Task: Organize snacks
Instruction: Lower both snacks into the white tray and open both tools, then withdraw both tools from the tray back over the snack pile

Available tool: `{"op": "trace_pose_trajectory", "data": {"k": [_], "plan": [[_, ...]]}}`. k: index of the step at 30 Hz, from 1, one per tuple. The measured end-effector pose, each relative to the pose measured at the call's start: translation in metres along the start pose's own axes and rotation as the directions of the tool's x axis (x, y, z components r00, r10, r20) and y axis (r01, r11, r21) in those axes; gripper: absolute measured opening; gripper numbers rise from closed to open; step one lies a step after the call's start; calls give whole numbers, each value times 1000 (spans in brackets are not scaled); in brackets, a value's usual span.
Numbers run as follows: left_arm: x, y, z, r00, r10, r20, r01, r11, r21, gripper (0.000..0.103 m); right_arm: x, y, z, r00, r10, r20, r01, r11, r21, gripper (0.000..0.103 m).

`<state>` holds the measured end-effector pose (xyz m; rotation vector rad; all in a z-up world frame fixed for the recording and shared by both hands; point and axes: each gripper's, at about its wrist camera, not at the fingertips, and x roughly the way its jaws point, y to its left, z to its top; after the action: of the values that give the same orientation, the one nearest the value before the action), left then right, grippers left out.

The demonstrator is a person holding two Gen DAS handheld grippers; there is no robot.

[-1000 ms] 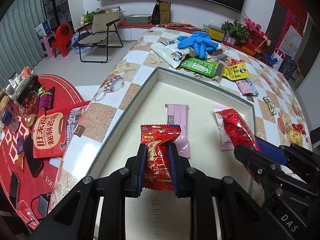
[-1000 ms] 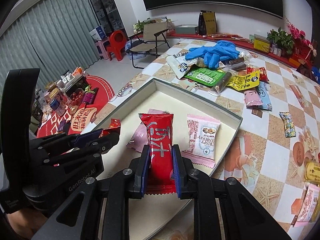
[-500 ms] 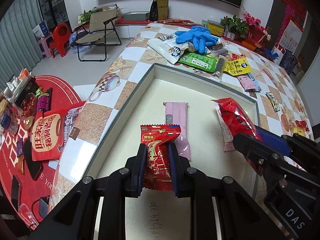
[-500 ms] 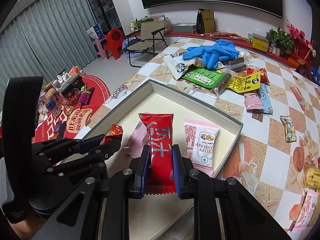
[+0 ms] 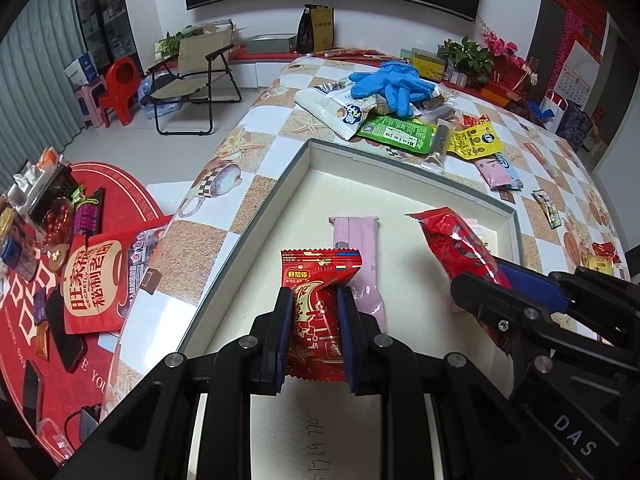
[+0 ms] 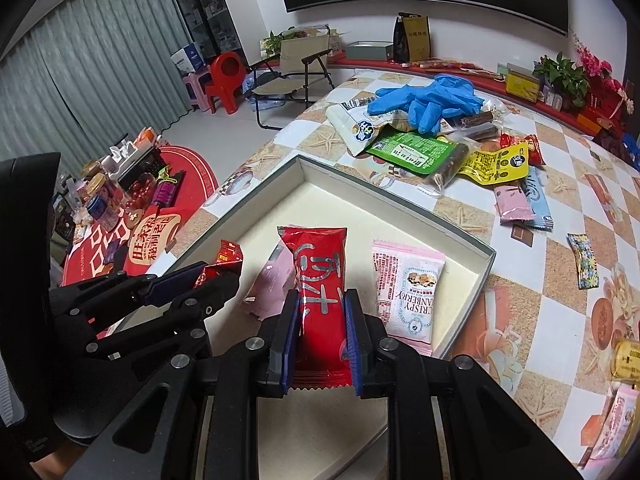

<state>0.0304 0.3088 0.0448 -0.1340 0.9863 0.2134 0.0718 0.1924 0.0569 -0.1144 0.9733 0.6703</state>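
My left gripper point(image 5: 314, 294) is shut on a small red snack packet point(image 5: 318, 312) and holds it above the shallow cream tray point(image 5: 288, 172). My right gripper point(image 6: 322, 298) is shut on a long red snack bar point(image 6: 320, 284) above the same tray point(image 6: 486, 258); it also shows in the left wrist view point(image 5: 454, 240). A pink bar point(image 5: 358, 254) lies on the tray floor, and a pink cranberry packet point(image 6: 408, 292) lies to the right of my right gripper. The left gripper point(image 6: 224, 270) shows at the left of the right wrist view.
Beyond the tray lie loose snacks: a green packet point(image 6: 412, 152), a yellow packet point(image 6: 496, 164), a white packet point(image 6: 354, 126) and blue gloves point(image 6: 428, 98). More small snacks lie on the checked table at right. A red low table with goods point(image 5: 60, 240) stands left, below the table edge.
Both grippers have risen and drawn back slightly, still holding their packets. The pink bar and cranberry packet have not moved.
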Motion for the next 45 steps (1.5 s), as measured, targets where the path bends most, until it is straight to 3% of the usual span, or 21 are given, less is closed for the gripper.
{"op": "trace_pose_trajectory", "data": {"k": [18, 22, 23, 24, 25, 26, 27, 29, 35, 40, 45], "plan": [[14, 9, 1, 999, -14, -45, 13, 999, -29, 25, 11, -1, 6, 1000, -13, -21, 14, 1000, 7, 23], [12, 13, 1, 999, -6, -42, 4, 999, -50, 59, 18, -5, 10, 999, 4, -52, -2, 999, 37, 23], [9, 13, 0, 1000, -5, -29, 3, 999, -48, 59, 18, -8, 11, 999, 2, -51, 0, 999, 51, 23], [6, 13, 0, 1000, -1, -25, -1, 999, -45, 60, 18, -10, 11, 998, 9, -56, -6, 998, 64, 28], [4, 13, 0, 1000, -4, -21, 3, 999, -46, 61, 18, -12, 10, 998, 13, -61, -9, 997, 77, 41], [0, 14, 0, 1000, -15, -15, 14, 998, -53, 63, 15, -16, 10, 999, 12, -53, -7, 996, 92, 77], [-2, 14, -1, 1000, -20, -10, 19, 998, -58, 65, 7, -20, 9, 999, 23, -24, -20, 994, 105, 91], [-8, 14, -3, 999, -34, -1, 34, 997, -71, 68, -14, -25, 4, 998, 23, 61, -30, 994, 102, 91], [-29, -24, -21, 994, -109, 19, 109, 994, -23, 69, -76, -67, -36, 985, -20, 173, -7, 988, 152, 93], [-52, -93, -46, 980, -197, 16, 195, 977, 84, 76, -106, -124, -99, 979, -152, 137, 120, 969, 216, 96], [-52, -170, -70, 961, -272, -53, 277, 942, 190, 77, -136, -191, -163, 947, -315, 59, 286, 914, 286, 96]]}}
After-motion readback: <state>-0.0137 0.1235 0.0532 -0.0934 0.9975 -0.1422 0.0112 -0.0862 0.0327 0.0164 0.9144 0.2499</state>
